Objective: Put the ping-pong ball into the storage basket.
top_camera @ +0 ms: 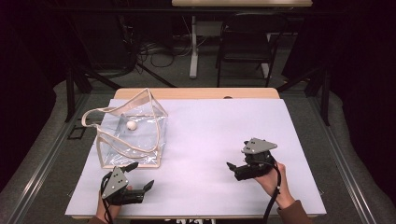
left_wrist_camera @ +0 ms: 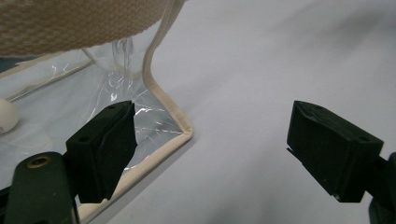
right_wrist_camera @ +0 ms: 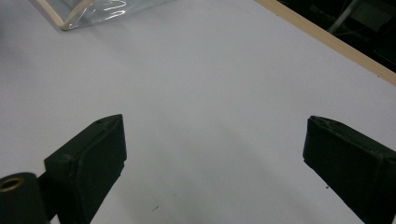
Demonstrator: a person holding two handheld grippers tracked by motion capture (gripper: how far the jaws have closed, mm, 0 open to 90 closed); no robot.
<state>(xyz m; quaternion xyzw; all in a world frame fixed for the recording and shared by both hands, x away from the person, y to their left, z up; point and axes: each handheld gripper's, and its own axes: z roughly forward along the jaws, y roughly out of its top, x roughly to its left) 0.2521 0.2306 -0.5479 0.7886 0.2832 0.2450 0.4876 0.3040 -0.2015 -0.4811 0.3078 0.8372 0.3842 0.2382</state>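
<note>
In the high view, a clear bag [top_camera: 132,135] with beige trim stands on the left half of the white mat [top_camera: 210,140], a small white ball [top_camera: 131,125] inside it. The left gripper [top_camera: 137,176] sits at the mat's near edge, just in front of the bag's near right corner, jaws spread wide with nothing between them; one jaw tip reaches close to the bag's bottom edge. The left hand [top_camera: 106,209] holds it from below, pointing it up and to the right. The right gripper [top_camera: 232,169] lies well apart from the bag on the right half, jaws open and empty, pointing left, with the right hand [top_camera: 271,179] wrapped round its body from the right.

In the left gripper view, the jaws stand wide apart. The bag's trimmed corner [left_wrist_camera: 187,133] lies just beside the left jaw, partly behind it; the ball [left_wrist_camera: 7,115] shows at the far left.

In the right gripper view, the jaws are wide over bare mat [right_wrist_camera: 210,107], the bag's corner [right_wrist_camera: 88,14] far off at the top left.
</note>
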